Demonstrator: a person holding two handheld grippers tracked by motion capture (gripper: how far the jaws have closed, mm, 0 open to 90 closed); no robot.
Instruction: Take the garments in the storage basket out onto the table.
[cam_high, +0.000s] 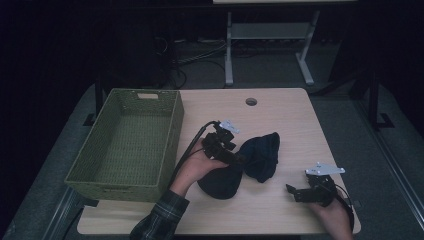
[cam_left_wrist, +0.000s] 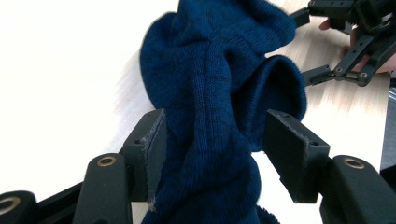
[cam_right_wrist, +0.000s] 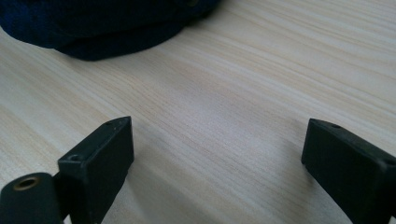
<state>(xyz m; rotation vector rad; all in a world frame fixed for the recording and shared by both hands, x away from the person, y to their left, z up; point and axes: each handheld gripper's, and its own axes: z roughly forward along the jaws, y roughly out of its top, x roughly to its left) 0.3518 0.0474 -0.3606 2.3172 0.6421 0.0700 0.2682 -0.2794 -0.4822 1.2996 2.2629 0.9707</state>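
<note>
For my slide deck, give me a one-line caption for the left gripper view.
Left gripper, jaws apart, straddling a bunched dark blue knit garment on the pale wooden table.

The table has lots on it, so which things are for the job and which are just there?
For the job:
dark blue knitted cloth
left tool, open around it
green woven basket

Just there:
right tool, open over bare wood
round hole in the tabletop

A pale wood-grain surface (cam_high: 295, 125) with a round cable hole (cam_high: 251, 102) near its far edge carries a green woven basket (cam_high: 172, 132) along its left side. A dark blue knit garment (cam_high: 260, 155) lies bunched near the middle, right of the basket.
</note>
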